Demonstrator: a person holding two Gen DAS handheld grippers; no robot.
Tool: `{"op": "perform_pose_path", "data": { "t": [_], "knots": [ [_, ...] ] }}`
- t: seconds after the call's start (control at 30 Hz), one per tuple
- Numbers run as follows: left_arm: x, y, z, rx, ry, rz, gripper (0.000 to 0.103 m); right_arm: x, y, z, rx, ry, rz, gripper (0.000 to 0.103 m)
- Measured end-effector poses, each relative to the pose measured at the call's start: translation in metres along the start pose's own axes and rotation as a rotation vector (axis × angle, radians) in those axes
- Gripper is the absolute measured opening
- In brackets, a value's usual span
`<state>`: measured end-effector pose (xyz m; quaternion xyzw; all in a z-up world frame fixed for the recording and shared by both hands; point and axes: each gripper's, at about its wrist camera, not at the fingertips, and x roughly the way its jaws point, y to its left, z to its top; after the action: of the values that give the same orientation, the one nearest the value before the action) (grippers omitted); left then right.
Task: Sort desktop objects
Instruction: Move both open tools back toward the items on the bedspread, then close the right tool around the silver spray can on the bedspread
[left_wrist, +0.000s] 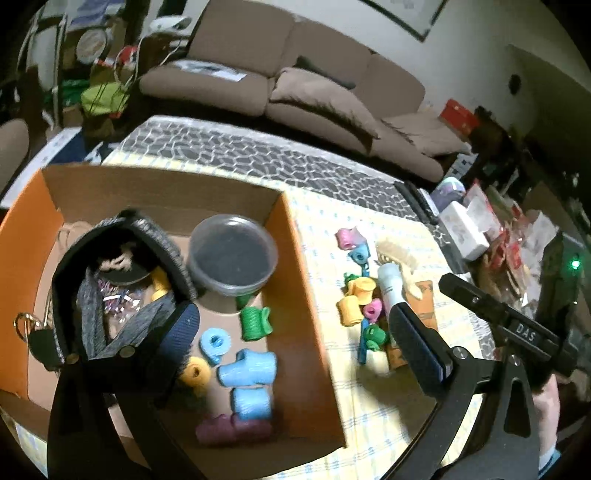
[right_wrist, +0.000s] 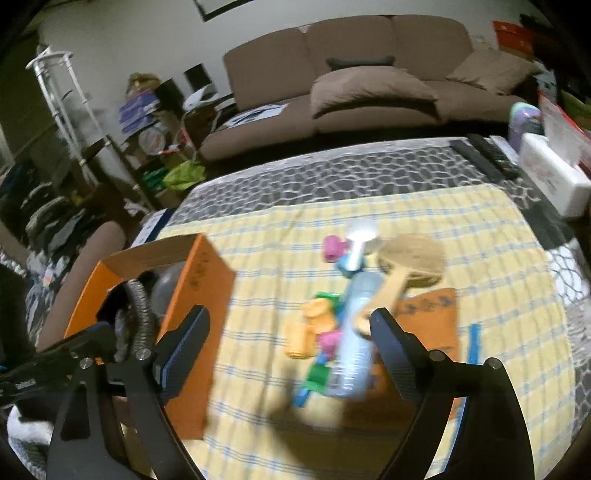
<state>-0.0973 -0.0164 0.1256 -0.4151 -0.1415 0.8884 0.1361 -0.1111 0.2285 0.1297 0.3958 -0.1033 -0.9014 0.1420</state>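
Both tongs, left tongs (left_wrist: 291, 317) and right tongs (right_wrist: 291, 347), gape empty; I risk scattering the tangled coloured plastic clips (right_wrist: 317, 325) at frame centre.

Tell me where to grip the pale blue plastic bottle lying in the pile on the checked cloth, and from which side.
Grip the pale blue plastic bottle across its round mid-body, coming from above with the right gripper. It lies flat on top of the colourful clips, its long axis running away from the camera, so open jaws can straddle it. The wooden brush crowds its right side.
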Motion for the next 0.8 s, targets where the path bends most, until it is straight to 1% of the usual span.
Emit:
{"op": "perform_pose_path", "data": {
  "t": [0.13, 0.37, 0.47, 0.63, 0.8],
  "knots": [
    [0.003, -0.023, -0.001, 0.032, -0.010, -0.017, 0.103, -0.009, -0.023, -0.001, 0.028, -0.003, -0.030, 0.090],
    [0.020, -0.064, -0.009, 0.081, 0.014, -0.049, 0.103, -0.021, -0.061, -0.009, 0.068, 0.005, -0.076, 0.090],
    [0.030, -0.084, -0.015, 0.112, 0.032, -0.049, 0.103, -0.027, -0.074, -0.011, 0.085, 0.006, -0.089, 0.090],
    [0.046, -0.107, -0.025, 0.167, 0.059, -0.036, 0.103, -0.033, -0.097, -0.016, 0.111, 0.017, -0.115, 0.090],
    [0.067, -0.119, -0.032, 0.162, 0.089, -0.035, 0.103, -0.035, -0.125, -0.022, 0.157, 0.029, -0.140, 0.090]
  ]
}}
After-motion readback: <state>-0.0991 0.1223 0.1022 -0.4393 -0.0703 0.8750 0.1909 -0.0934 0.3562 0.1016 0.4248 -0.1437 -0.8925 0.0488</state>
